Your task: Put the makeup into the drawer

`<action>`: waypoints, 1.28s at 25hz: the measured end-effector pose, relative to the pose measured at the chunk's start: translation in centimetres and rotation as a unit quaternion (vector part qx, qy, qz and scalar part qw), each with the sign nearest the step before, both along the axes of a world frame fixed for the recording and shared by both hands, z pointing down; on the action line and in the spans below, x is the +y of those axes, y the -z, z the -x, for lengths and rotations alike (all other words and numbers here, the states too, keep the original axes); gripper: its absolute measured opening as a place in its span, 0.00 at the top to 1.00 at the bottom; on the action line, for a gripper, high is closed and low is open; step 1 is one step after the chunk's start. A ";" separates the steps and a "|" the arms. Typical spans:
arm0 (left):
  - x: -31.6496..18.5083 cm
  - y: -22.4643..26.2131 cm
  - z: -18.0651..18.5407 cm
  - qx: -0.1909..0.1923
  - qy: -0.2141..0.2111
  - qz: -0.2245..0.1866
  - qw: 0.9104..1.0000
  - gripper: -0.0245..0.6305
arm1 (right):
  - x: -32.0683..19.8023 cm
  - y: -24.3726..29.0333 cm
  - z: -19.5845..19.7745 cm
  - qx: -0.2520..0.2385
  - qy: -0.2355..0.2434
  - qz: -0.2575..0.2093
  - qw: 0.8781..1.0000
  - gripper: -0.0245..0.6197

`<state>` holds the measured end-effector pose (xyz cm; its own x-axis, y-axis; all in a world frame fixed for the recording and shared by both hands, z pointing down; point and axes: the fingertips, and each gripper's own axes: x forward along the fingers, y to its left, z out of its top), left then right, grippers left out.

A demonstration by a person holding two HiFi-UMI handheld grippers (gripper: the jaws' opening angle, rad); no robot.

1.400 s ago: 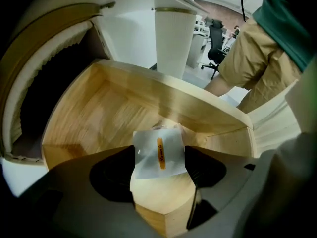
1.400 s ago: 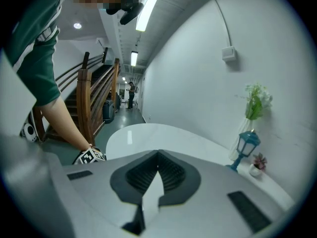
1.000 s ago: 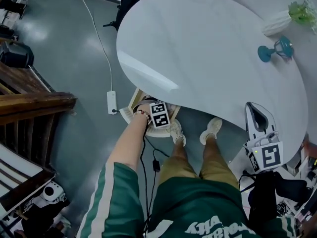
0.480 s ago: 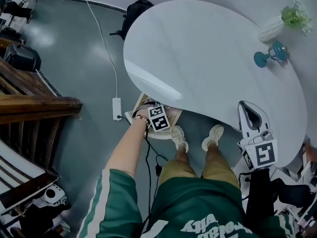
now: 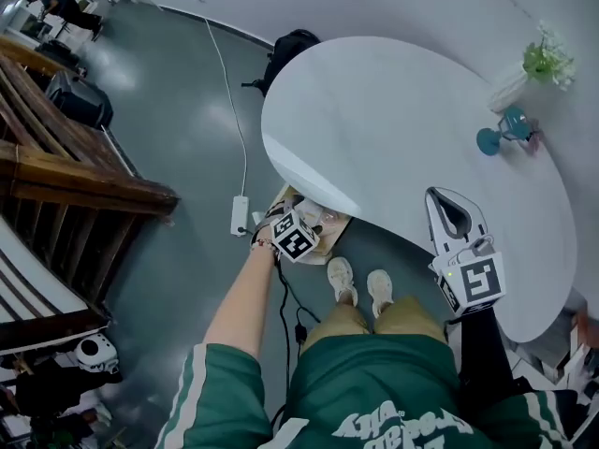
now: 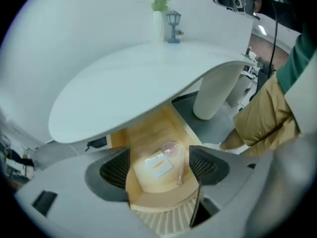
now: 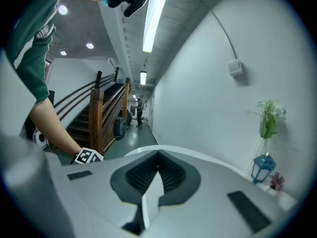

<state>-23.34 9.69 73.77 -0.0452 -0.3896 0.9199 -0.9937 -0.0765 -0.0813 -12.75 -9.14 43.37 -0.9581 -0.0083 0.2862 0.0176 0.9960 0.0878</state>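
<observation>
A wooden drawer (image 6: 148, 133) stands pulled out under the white table (image 6: 138, 83). In it lie a white packet with an orange label (image 6: 157, 165), a round pink compact (image 6: 170, 148) and a thin tube (image 6: 179, 175). My left gripper (image 6: 161, 168) is open, its dark pads (image 6: 115, 170) to either side of the drawer's curved front rim. In the head view the left gripper (image 5: 304, 224) sits at the drawer (image 5: 323, 224) by the table's edge. My right gripper (image 5: 451, 209) hovers over the table's near edge, shut and empty; its pads (image 7: 158, 175) meet.
A white vase with a green plant (image 5: 529, 68) and a teal lantern (image 5: 505, 129) stand at the table's far right. On the floor lie a power strip (image 5: 240, 215) with its cable and a black bag (image 5: 295, 45). A wooden staircase (image 5: 84, 181) is at left. The table's pedestal (image 6: 215, 93) stands right of the drawer.
The head view has swung, so everything sits further right and up. The left gripper stays at the drawer. The right gripper stays shut over the table edge. The person's feet have come closer together.
</observation>
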 end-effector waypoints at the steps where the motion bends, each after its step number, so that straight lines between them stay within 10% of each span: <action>1: 0.1 1.3 0.0 -0.004 0.022 -0.011 1.000 0.40 | 0.1 0.8 0.3 -0.007 0.010 0.001 1.000 0.95; 7: 0.9 8.5 0.1 -0.049 0.161 -0.090 0.982 0.40 | 0.9 4.0 1.6 -0.060 0.063 0.024 0.996 0.95; 18: 2.7 22.0 -1.1 -0.134 0.326 -0.238 0.905 0.40 | 4.6 7.2 1.0 -0.089 0.142 0.031 0.985 0.95; 32: 3.9 36.5 -3.6 -0.215 0.382 -0.354 0.826 0.40 | 7.1 10.1 1.9 -0.117 0.183 0.042 0.975 0.95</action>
<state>-19.72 13.58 37.31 -0.7899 -0.5300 0.3084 -0.5977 0.7777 -0.1945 -14.69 -2.01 33.28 -0.9320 0.3598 0.0440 0.3618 0.9309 0.0511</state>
